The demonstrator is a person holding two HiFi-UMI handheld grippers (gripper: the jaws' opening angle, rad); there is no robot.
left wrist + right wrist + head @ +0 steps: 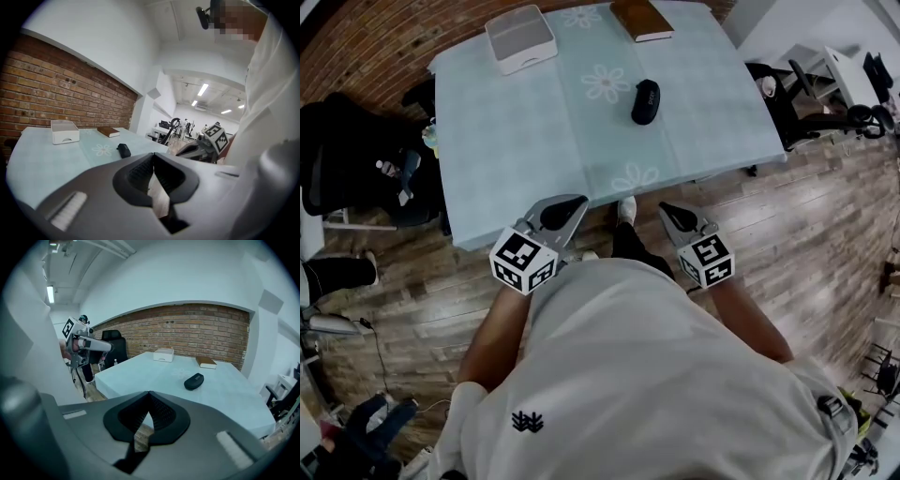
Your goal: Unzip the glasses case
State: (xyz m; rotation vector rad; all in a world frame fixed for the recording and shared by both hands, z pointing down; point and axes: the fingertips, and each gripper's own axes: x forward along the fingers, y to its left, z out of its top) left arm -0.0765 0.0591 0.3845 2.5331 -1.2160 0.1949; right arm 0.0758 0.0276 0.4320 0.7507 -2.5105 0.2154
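At the near edge of the table (487, 169), I log both claws held off the surface, close to the person's torso and over the wooden floor (825, 216).

Item 1, left claw (572, 204): its own view shows the jaw tips pressed together with nothing between them. It touches nothing.

Item 2, right claw (667, 210): same condition, with the tips meeting and nothing gripped. It is level with the left claw and well apart from it.

Item 3, glasses case (645, 100): black and oval, lying flat on the pale blue flowered cloth (712, 112) right of the table's middle. It is closed and well apart from both claws. I cannot make out the zip from any view.

Item 4, white tray (520, 37): a shallow rectangular box at the far left of the table. From the left gripper view it looks open-topped, but I cannot tell what is in it.

Item 5, brown book (641, 19): closed and flat at the far edge, beyond the glasses case and right of the white tray.

Item 6, black office chair (337, 150): beside the table's left side.
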